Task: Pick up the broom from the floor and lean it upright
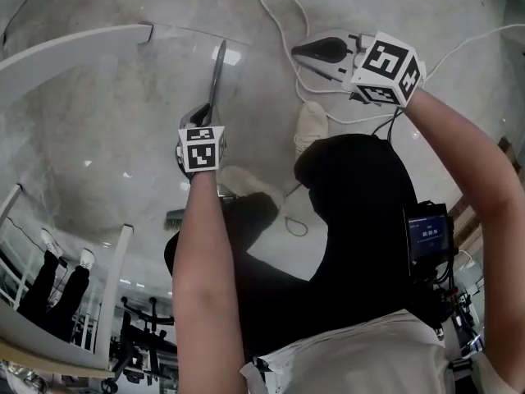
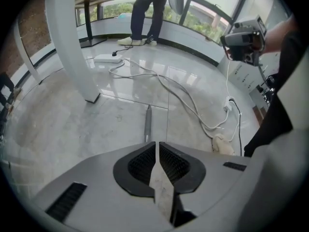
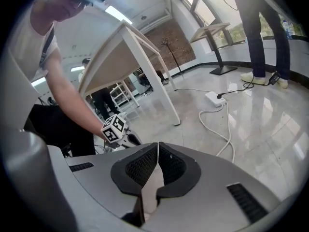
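Observation:
The broom lies flat on the pale floor. Its grey handle [image 1: 218,72] runs up the head view, and its bristle head [image 1: 175,217] shows beside my left forearm. In the left gripper view the handle [image 2: 147,122] lies just past the jaw tips. My left gripper [image 1: 203,120] [image 2: 158,143] hangs over the handle, pointing steeply down, shut and holding nothing. My right gripper [image 1: 299,52] [image 3: 158,144] is off to the right, away from the broom, also shut and empty. Its own view shows the left gripper's marker cube [image 3: 115,128].
A white table [image 1: 74,46] stands left of the broom, its leg [image 2: 72,47] close to the handle's tip. White cables [image 2: 193,105] and a power strip [image 2: 107,58] lie beyond. My shoe [image 1: 310,125] is right of the handle. Another person's legs [image 2: 145,8] stand by the windows.

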`<state>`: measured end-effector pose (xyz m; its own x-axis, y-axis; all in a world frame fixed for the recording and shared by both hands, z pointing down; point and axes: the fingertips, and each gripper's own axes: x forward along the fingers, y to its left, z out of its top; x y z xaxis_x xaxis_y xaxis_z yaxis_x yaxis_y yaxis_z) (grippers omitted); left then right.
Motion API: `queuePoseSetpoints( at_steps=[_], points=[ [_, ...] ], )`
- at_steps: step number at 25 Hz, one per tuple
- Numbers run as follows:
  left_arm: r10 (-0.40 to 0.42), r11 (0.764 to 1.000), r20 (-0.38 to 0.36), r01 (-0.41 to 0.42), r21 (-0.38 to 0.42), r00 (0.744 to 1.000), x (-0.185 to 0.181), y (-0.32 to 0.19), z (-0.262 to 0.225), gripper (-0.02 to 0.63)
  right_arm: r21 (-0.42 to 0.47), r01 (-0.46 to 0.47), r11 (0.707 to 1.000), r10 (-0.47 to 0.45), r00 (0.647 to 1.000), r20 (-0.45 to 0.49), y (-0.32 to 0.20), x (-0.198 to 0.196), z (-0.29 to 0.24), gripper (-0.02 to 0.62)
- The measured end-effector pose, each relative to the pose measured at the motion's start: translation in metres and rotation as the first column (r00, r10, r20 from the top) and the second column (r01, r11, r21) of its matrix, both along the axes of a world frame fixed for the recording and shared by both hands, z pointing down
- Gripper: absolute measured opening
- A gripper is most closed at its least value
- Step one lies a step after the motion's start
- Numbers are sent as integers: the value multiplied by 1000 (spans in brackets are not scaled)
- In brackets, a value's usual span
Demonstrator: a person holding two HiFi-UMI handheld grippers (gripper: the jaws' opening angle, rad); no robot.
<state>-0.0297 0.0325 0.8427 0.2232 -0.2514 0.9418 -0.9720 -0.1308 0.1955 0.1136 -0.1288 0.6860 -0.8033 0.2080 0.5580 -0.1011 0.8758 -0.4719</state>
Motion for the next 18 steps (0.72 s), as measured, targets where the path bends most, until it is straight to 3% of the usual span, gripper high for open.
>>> queuePoseSetpoints(
  at_steps=[4,7,18],
  points=[
    [33,998,3,-33,-51,999,-8,-14,62,23,23,1,1000,-1,1000,20,-18,-15,48,18],
    [103,992,28,-101,-82,994,-5,-17,83,112,42,-1,999,0,1000,16,-27,-15,55,18],
    [182,966,115,-156,-205,976,-7,1,115,112,87,-24,996,26,1000,-18,-42,-2,49,18]
  ],
)
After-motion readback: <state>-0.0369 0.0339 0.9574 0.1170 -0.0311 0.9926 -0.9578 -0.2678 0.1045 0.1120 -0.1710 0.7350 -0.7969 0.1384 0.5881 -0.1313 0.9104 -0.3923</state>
